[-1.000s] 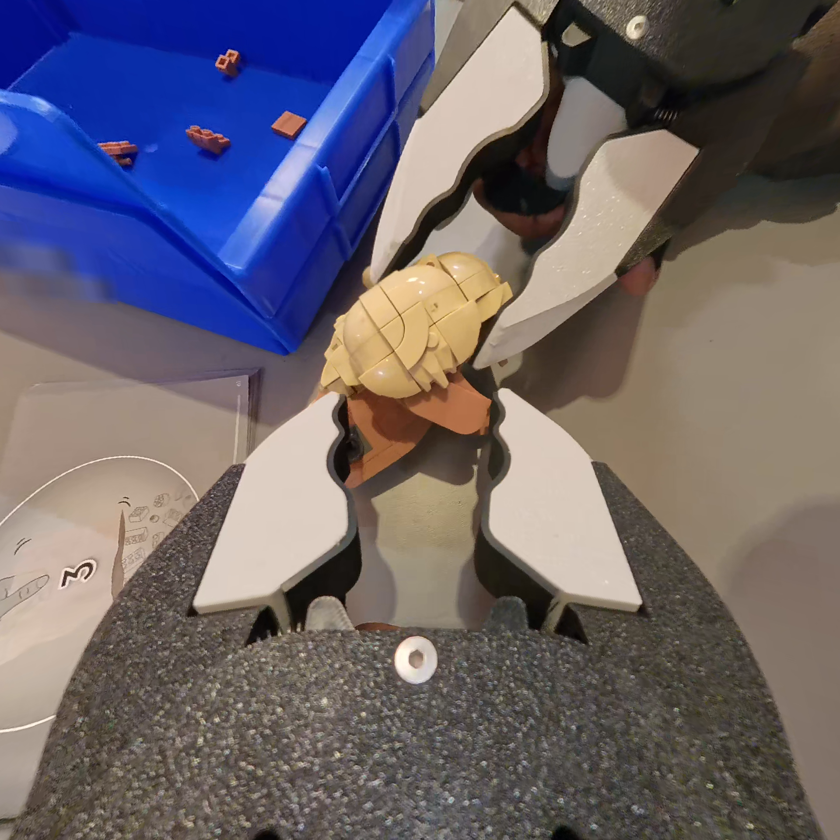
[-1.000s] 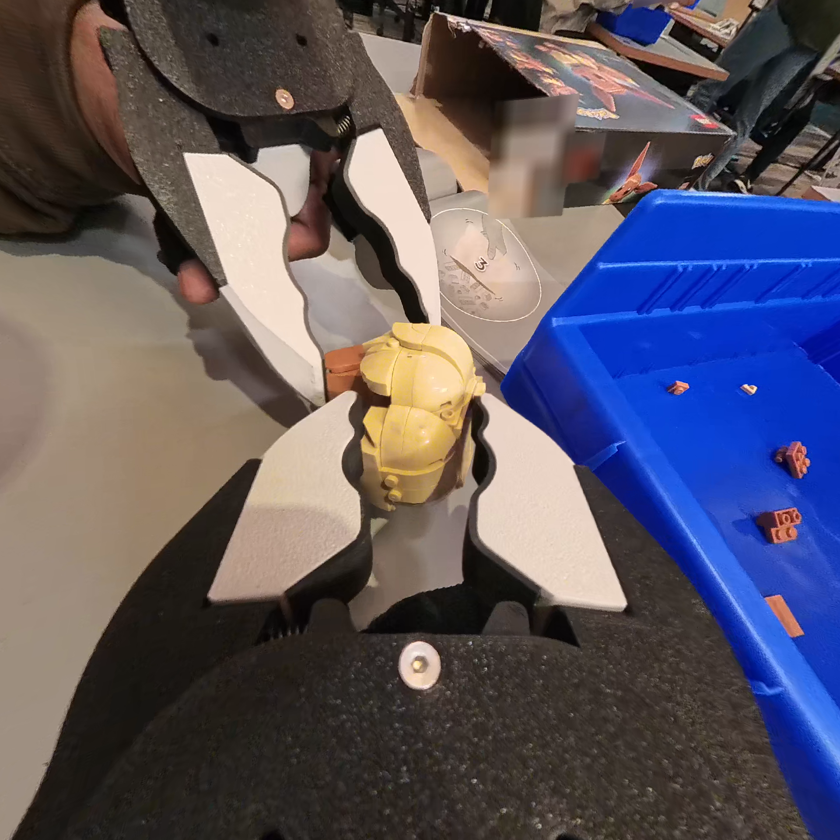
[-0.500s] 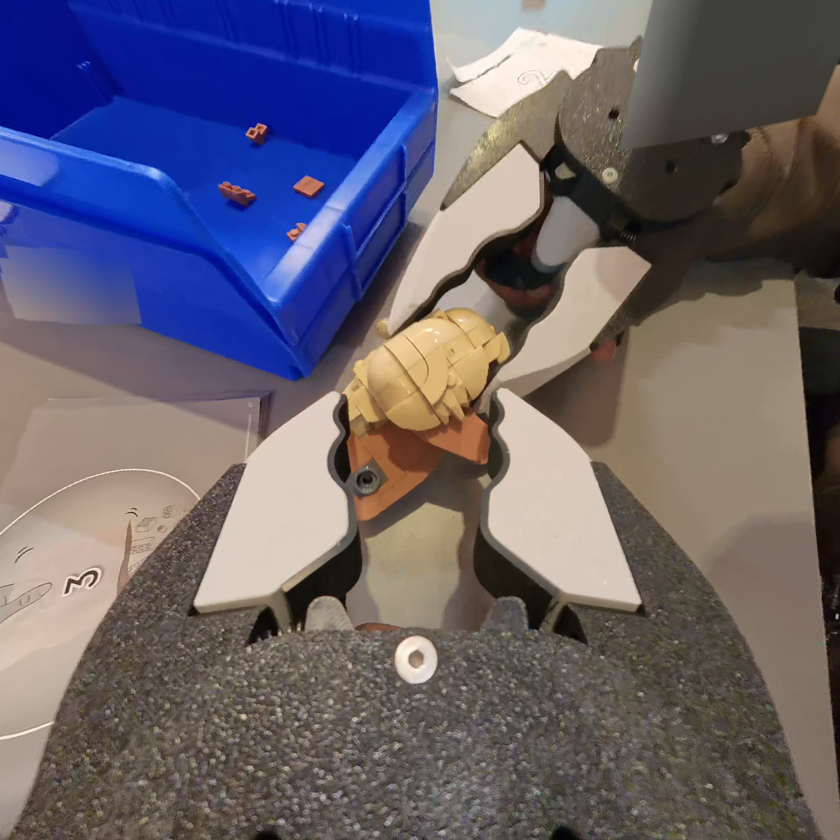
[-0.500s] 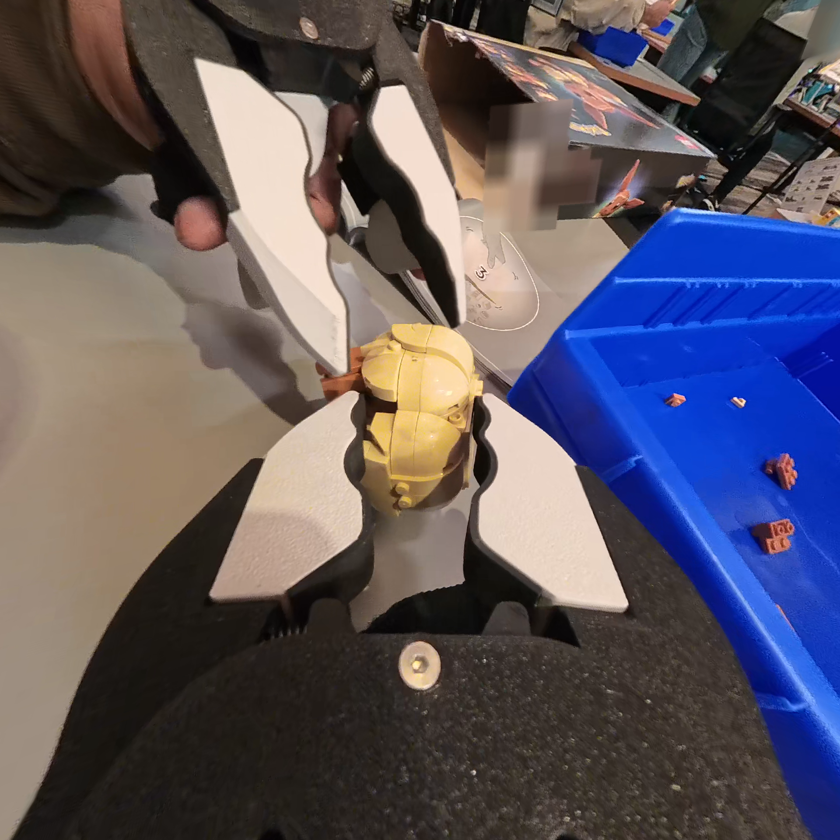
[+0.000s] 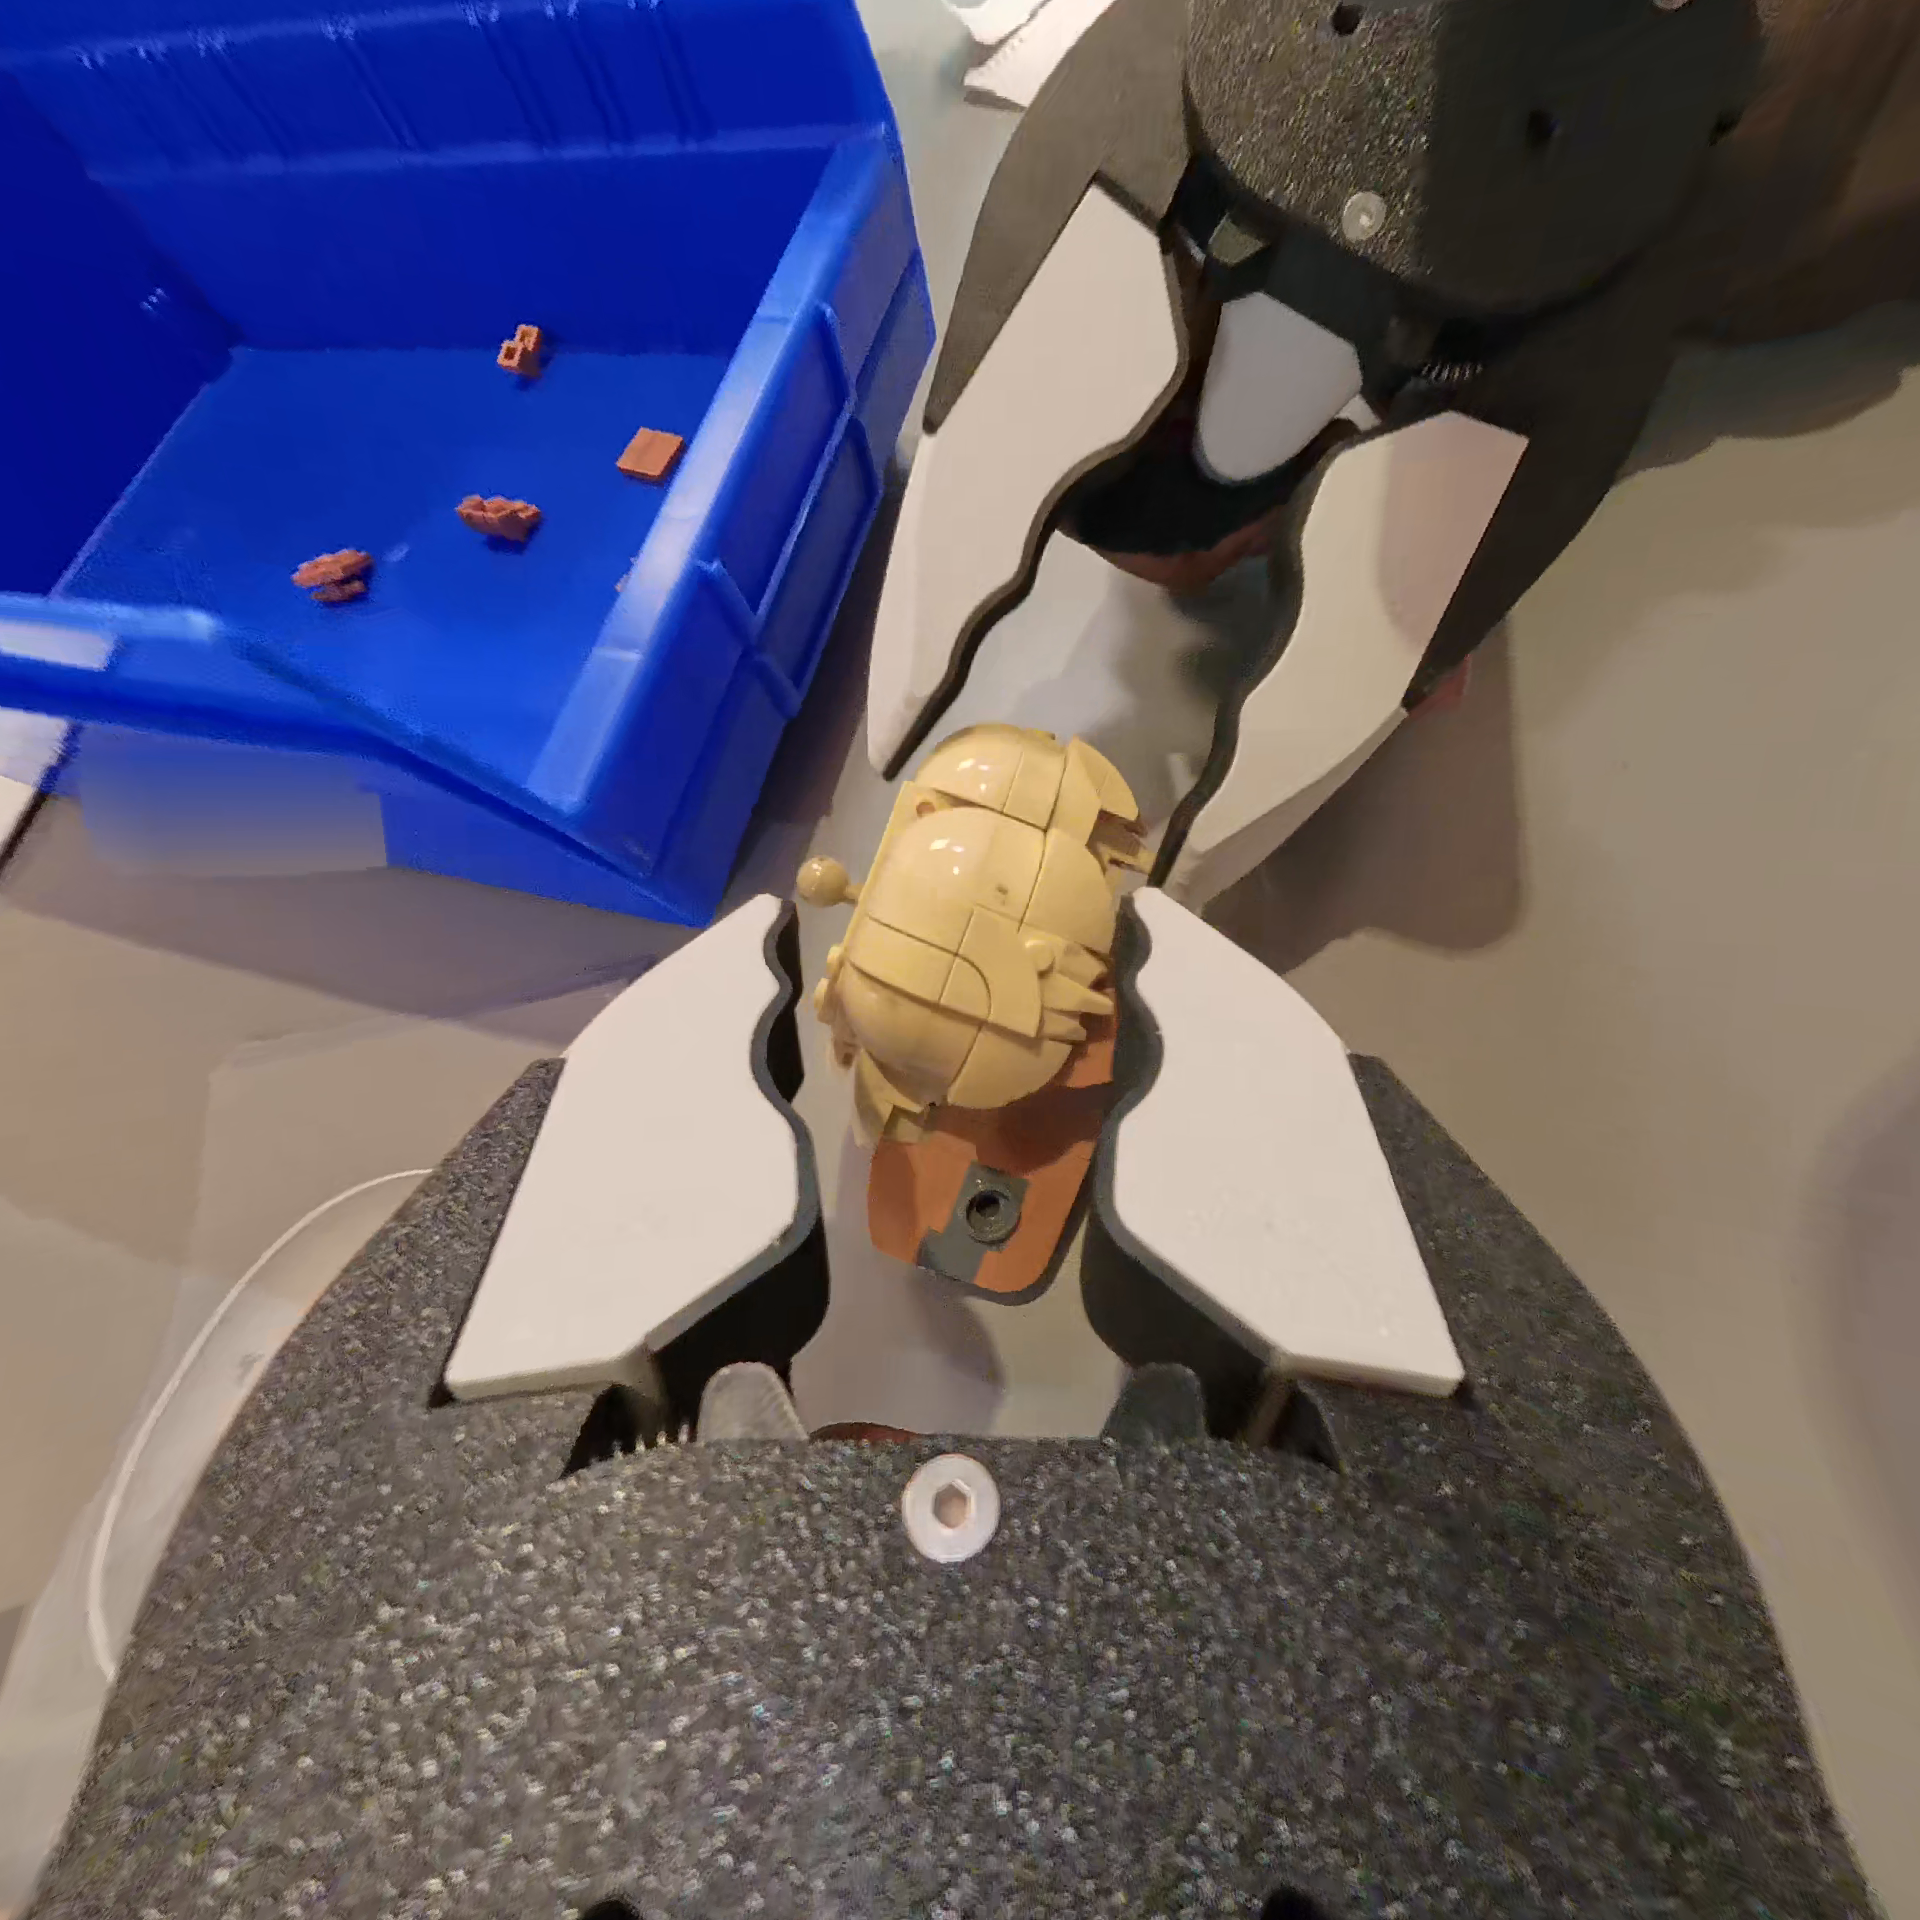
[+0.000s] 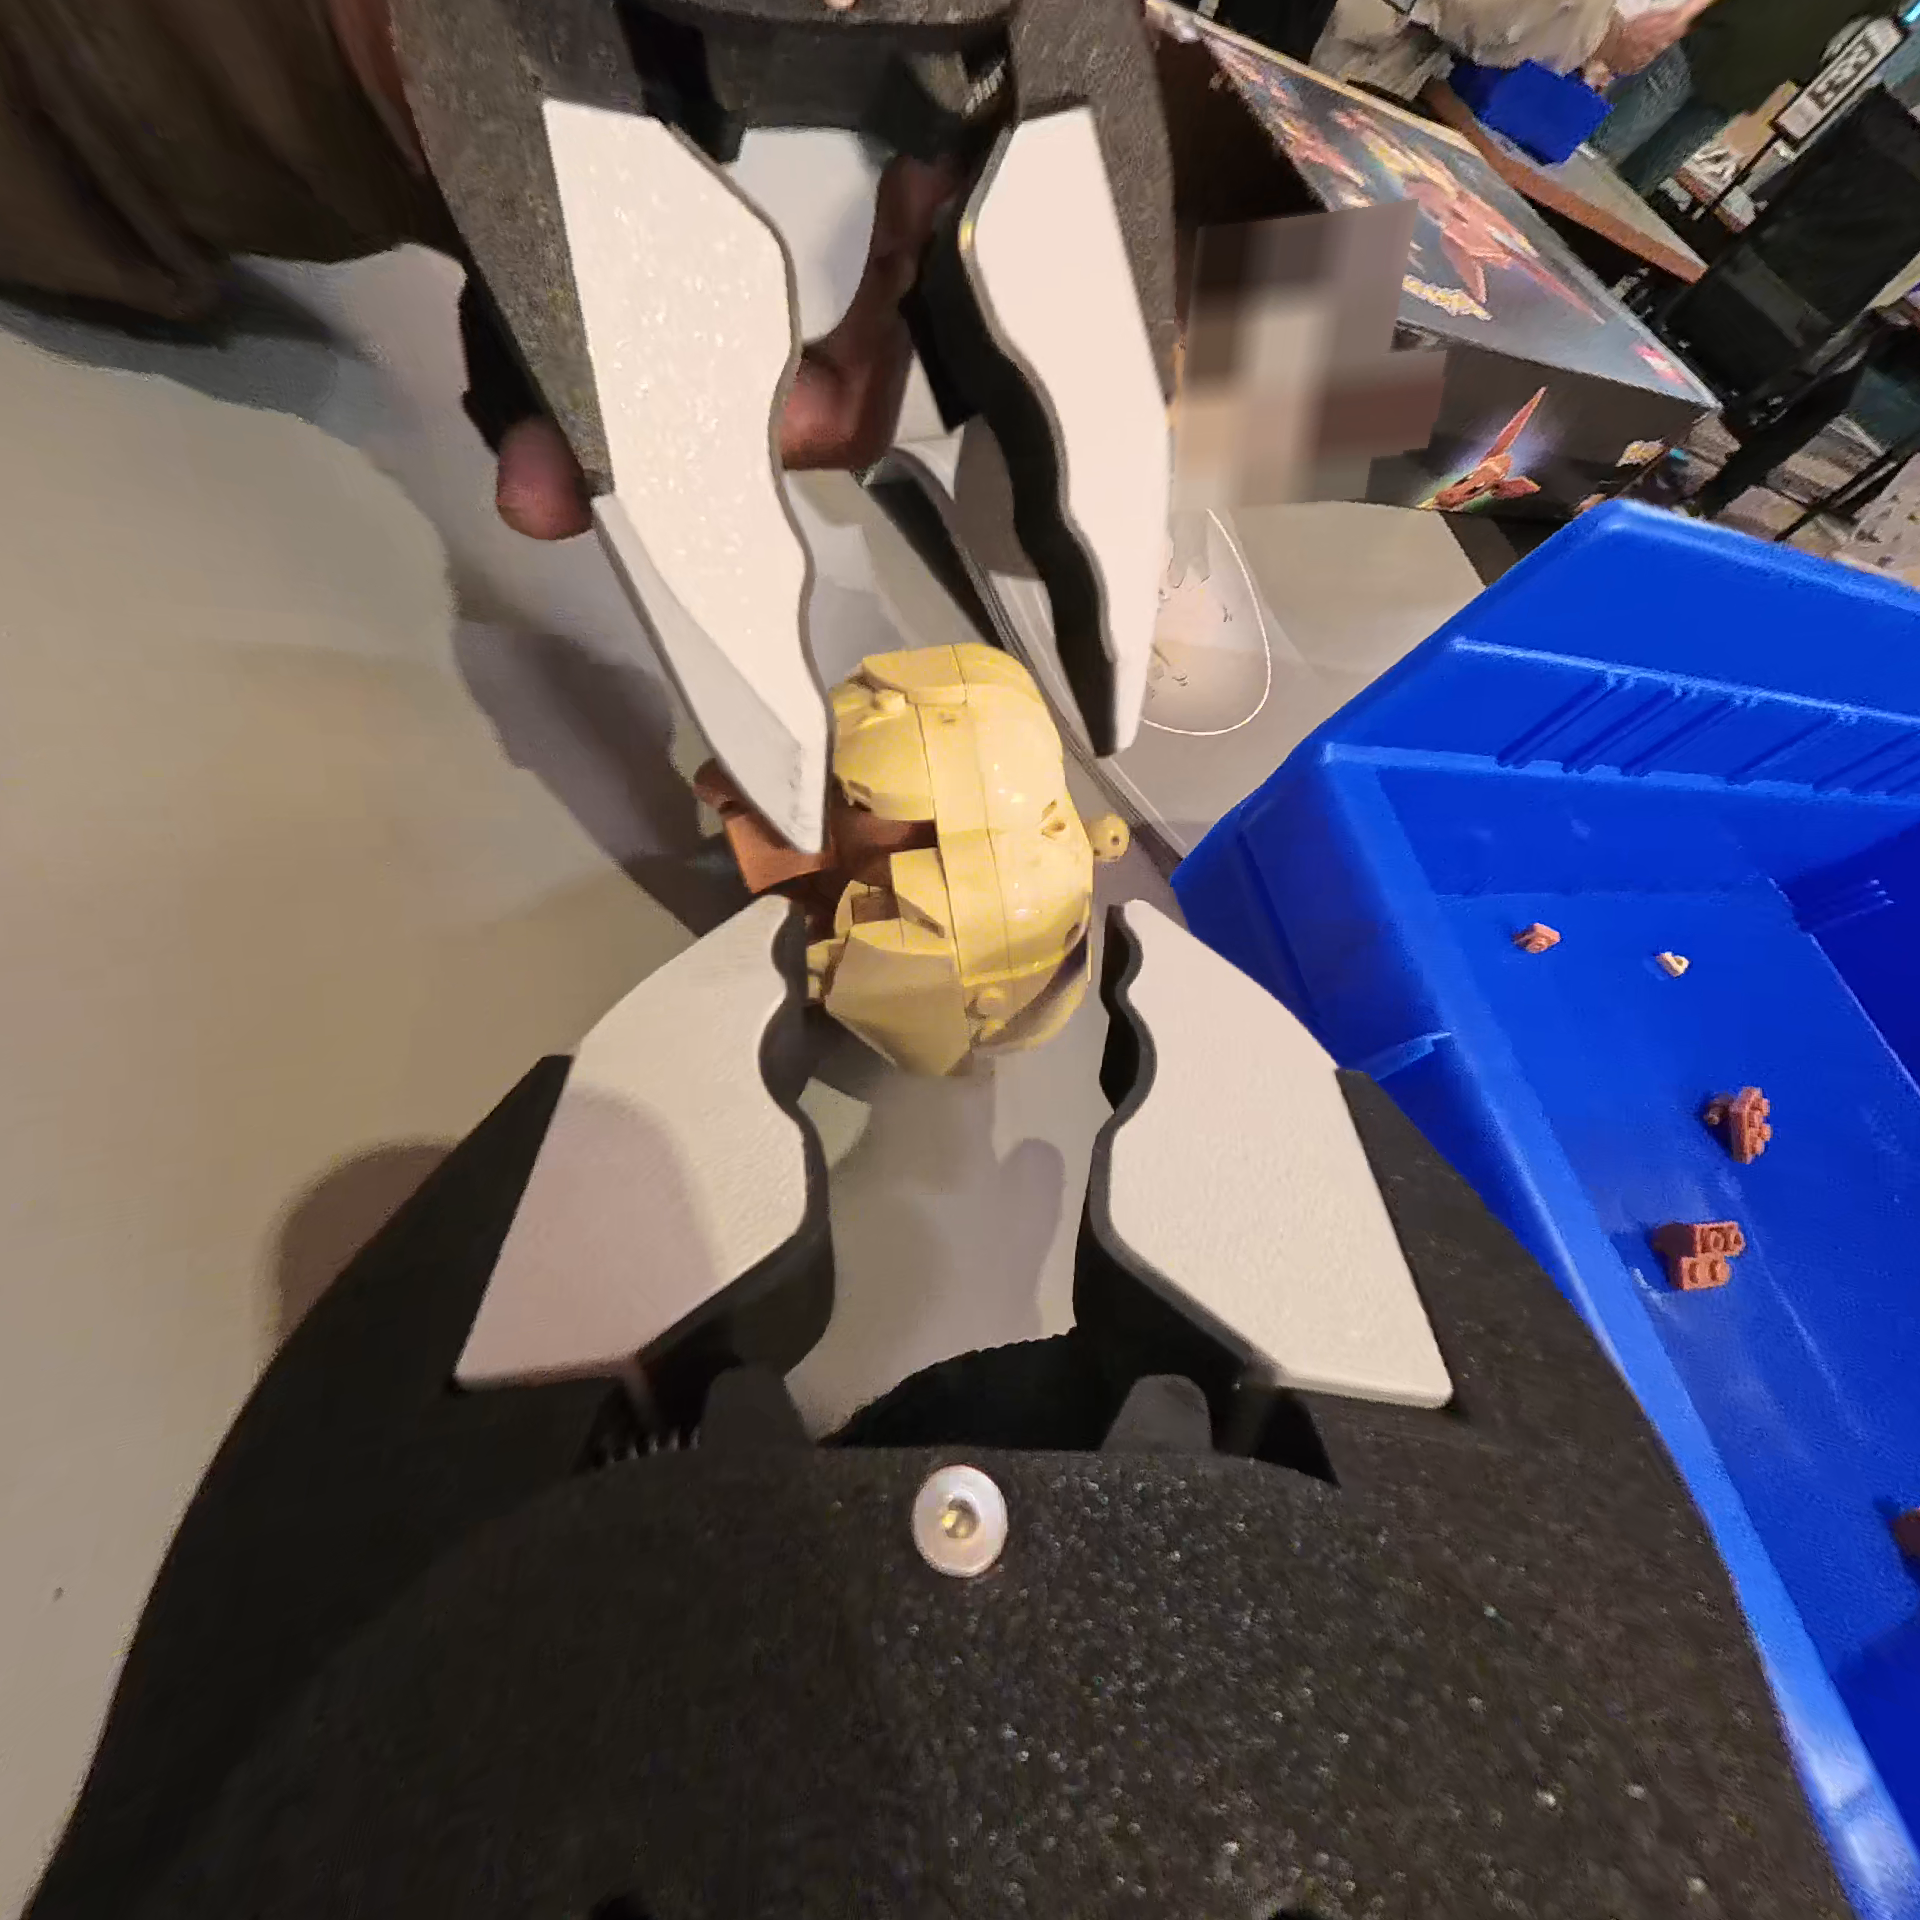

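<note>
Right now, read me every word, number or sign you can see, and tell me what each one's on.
I don't read writing aloud; this is where it stands.
Box: lettering printed over its artwork.
Far sign: dark letters, too small to read.
Clear sheet: printed oval with small marks, blurred.
Bin, bricks: no writing shows.

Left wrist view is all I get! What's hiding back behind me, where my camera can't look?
Observer: A big cardboard box with a colourful printed top.
Operator: Cool! Anything even farther away?
Observer: Yes, a small blue bin sits on a far table.
Operator: Who's holding my hand-held gripper?
Observer: A hand, with a brown sleeve behind it.
</note>
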Demonstrator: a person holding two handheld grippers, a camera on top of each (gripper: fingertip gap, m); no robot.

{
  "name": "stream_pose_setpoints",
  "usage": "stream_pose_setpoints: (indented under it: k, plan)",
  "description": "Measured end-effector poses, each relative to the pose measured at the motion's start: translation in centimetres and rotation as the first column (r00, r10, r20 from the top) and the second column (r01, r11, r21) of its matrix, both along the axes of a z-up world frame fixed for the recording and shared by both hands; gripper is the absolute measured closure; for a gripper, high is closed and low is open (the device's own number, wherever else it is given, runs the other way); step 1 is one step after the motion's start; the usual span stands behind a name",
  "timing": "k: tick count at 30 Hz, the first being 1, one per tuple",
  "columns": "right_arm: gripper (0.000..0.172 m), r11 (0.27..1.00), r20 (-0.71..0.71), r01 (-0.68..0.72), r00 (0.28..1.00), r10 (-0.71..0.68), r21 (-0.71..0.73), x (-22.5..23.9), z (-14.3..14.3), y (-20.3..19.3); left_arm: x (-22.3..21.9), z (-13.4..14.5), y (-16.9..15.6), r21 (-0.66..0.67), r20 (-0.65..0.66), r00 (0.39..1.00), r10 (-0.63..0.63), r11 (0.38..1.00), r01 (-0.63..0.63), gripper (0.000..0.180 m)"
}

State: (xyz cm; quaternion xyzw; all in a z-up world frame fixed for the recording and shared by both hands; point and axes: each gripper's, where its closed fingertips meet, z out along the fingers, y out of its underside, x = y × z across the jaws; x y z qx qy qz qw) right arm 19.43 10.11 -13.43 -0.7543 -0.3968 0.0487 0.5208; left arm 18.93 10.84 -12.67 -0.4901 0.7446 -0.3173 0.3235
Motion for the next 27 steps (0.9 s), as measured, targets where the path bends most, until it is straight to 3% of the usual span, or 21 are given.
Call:
stream_pose_setpoints:
  k: [5, 14, 20, 27]
  plan:
    - [0.118, 1.0, -0.022, 0.002, 1.0, -0.002, 0.006, -0.2, -0.2, 0.2, 0.1, 0.3, -0.1, 0.09, -0.072, 0.997, 0.04, 0.995, -0.033, 0.132]
    - [0.113, 0.999, -0.035, 0.008, 0.999, -0.006, 0.044, -0.2, -0.2, 0.8, 0.3, -0.7, 0.3, 0.241, -0.11, 0.989, 0.096, 0.968, -0.067, 0.133]
    - [0.119, 0.995, 0.002, -0.029, 1.0, 0.029, 0.094, -0.4, 0.3, 0.4, 0.1, -0.6, 0.1, 0.196, -0.092, 0.994, 0.052, 0.98, -0.033, 0.133]
    - [0.118, 0.994, -0.04, -0.063, 0.997, 0.067, 0.093, -0.9, 1.0, 0.0, -0.2, -0.5, -0.4, -0.008, -0.072, 0.997, 0.011, 1.0, -0.012, 0.133]
